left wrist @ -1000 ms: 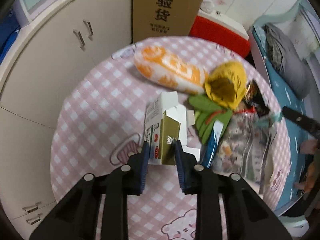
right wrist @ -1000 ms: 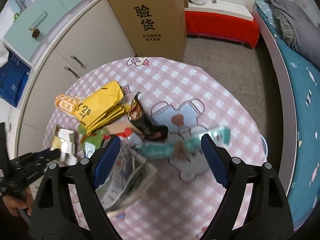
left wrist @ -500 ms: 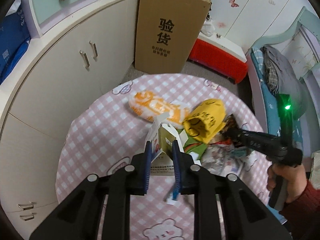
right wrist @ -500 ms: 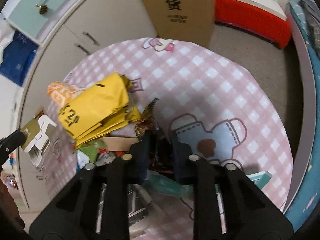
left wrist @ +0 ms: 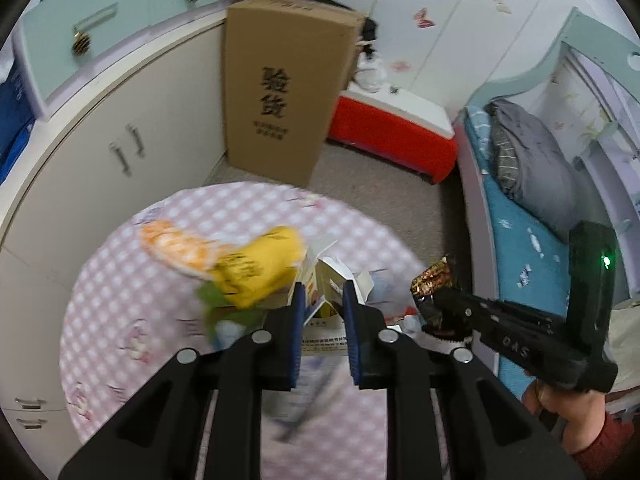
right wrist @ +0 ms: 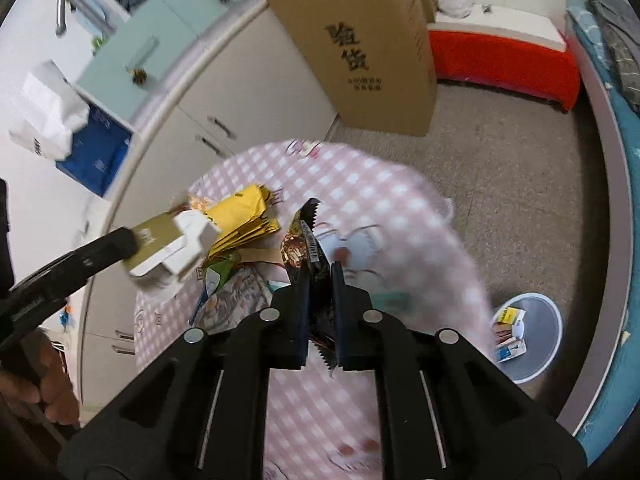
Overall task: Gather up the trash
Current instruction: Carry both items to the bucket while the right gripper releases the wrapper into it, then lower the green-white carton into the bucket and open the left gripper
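A small opened carton (left wrist: 322,300) is pinched between the blue pads of the left gripper (left wrist: 320,300) and is held above the round table (left wrist: 120,300), which is covered with a pink checked cloth. In the right wrist view the same carton (right wrist: 168,248) is seen from the side, its gold face and white torn flaps clear of the table, at the tip of the left gripper (right wrist: 132,244). A dark snack wrapper (right wrist: 310,256) with a serrated edge is clamped in the closed jaws of the right gripper (right wrist: 320,280), also above the table; in the left wrist view this wrapper (left wrist: 434,280) is seen hanging past the table's right edge at the tip of the right gripper (left wrist: 430,308). On the table, a yellow bag (left wrist: 260,272), an orange and white packet (left wrist: 176,244) and a green wrapper (left wrist: 212,300) are lying in a pile. Only the right wrist view shows a pale round bin (right wrist: 532,340) on the floor to the right of the table, with a few small packages in it. A tall cardboard box (left wrist: 280,92) stands on the floor beyond the table.
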The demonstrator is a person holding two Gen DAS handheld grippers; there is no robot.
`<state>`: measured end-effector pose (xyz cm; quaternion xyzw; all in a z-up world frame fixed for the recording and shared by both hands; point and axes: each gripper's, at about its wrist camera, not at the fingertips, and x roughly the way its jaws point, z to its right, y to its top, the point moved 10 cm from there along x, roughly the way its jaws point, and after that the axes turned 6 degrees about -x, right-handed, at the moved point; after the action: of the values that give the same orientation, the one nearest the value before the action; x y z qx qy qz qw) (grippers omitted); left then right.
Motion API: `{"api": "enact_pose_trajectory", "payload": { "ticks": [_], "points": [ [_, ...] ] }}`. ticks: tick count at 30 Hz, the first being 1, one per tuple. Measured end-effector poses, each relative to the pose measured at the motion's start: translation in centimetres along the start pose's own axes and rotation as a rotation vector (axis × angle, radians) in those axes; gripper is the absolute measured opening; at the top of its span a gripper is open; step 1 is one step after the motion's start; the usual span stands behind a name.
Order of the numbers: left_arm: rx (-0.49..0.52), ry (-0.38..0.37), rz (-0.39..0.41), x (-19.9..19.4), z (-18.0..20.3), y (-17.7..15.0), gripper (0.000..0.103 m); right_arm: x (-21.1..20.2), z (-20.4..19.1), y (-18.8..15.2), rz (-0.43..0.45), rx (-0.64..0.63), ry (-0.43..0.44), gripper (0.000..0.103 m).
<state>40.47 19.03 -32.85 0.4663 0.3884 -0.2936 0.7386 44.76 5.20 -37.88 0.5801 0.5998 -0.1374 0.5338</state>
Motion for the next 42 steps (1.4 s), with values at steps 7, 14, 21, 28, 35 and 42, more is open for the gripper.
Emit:
{"api": "enact_pose_trajectory", "payload": {
  "ticks": [7, 14, 21, 28, 35, 42],
  "points": [
    [0.048, -0.045, 0.013, -0.5, 10.1, -1.7, 0.017, -5.0, 4.6, -2.2, -0.007, 0.094, 0.113, 0.01],
    [0.082, -0.05, -0.009, -0.4, 14.8, -3.6, 0.017, -9.1, 8.0, -4.0, 0.034, 0.136, 0.099, 0.01],
    [0.15, -0.115, -0.022, 0.6, 22.7, -4.9, 0.017, -15.3, 15.5, -5.7, 0.086, 0.192, -0.048, 0.01],
    [0.246, -0.163, -0.063, 1.9, 30.1, -7.1, 0.017, -18.3, 21.1, -7.9, 0.099, 0.27, -0.127, 0.042],
    [0.317, -0.182, -0.104, 2.7, 34.3, -9.2, 0.017, -21.6, 23.8, -9.1, 0.146, 0.295, -0.186, 0.056],
    [0.382, -0.195, -0.122, 2.7, 37.1, -10.7, 0.017, -24.4, 25.2, -10.2, 0.191, 0.324, -0.229, 0.061]
  ]
}}
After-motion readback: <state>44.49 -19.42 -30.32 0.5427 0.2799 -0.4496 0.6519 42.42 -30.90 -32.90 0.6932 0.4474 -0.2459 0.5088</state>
